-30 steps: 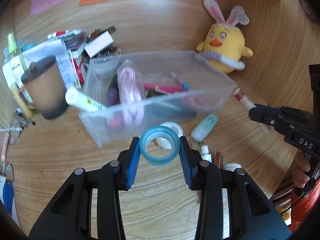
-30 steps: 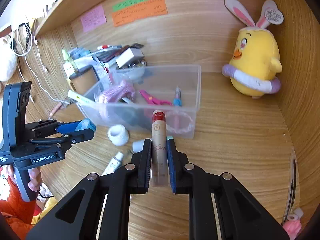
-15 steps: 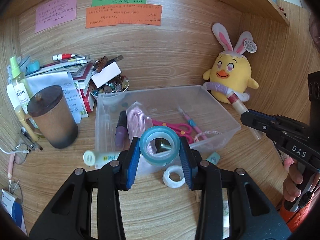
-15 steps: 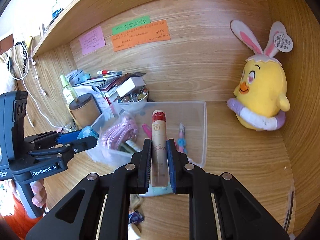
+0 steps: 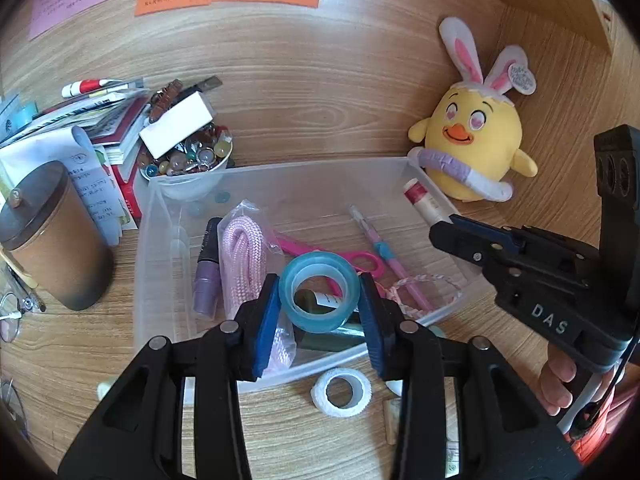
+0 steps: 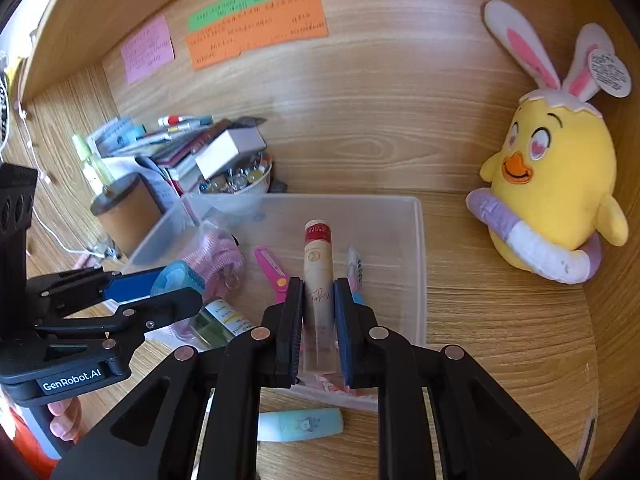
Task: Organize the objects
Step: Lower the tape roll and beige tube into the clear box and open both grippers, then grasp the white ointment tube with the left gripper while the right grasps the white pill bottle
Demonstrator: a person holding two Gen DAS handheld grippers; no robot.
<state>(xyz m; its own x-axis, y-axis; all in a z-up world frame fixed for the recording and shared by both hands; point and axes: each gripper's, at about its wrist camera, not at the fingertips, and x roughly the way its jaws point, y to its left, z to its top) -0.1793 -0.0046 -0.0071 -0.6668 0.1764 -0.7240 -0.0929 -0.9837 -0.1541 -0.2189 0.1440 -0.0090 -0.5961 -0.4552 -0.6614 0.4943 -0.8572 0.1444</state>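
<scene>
Left gripper (image 5: 320,300): low centre of its own wrist view, blue pads pinching a teal tape roll (image 5: 319,291) by its sides, held over the near part of the clear plastic bin (image 5: 280,170).
Right gripper (image 6: 318,328): bottom centre of its wrist view, fingers pressed onto a beige tube with a red cap (image 6: 318,276), cap pointing away, above the bin's right half.
Bin contents: a bagged pink rope (image 5: 242,264) at left centre of the left view, a purple bottle (image 5: 208,276) just left of it, pink scissors (image 5: 320,254) and a pink pen (image 5: 384,256) toward the middle, a dark green bottle (image 5: 332,334) under the tape roll.
Desk in front of the bin: a white tape roll (image 5: 341,392) at lower centre of the left view; a pale blue tube (image 6: 300,424) at the bottom of the right view.
Upper right: a yellow chick plush with rabbit ears (image 6: 552,184) sits against the wooden wall, apart from the bin.
Left side: a brown lidded cup (image 5: 52,236), a stack of papers and books, and a bowl of coloured beads (image 5: 188,164) touching the bin's far left corner.
Back wall: orange (image 6: 256,28), green and pink notes in the upper left of the right view.
</scene>
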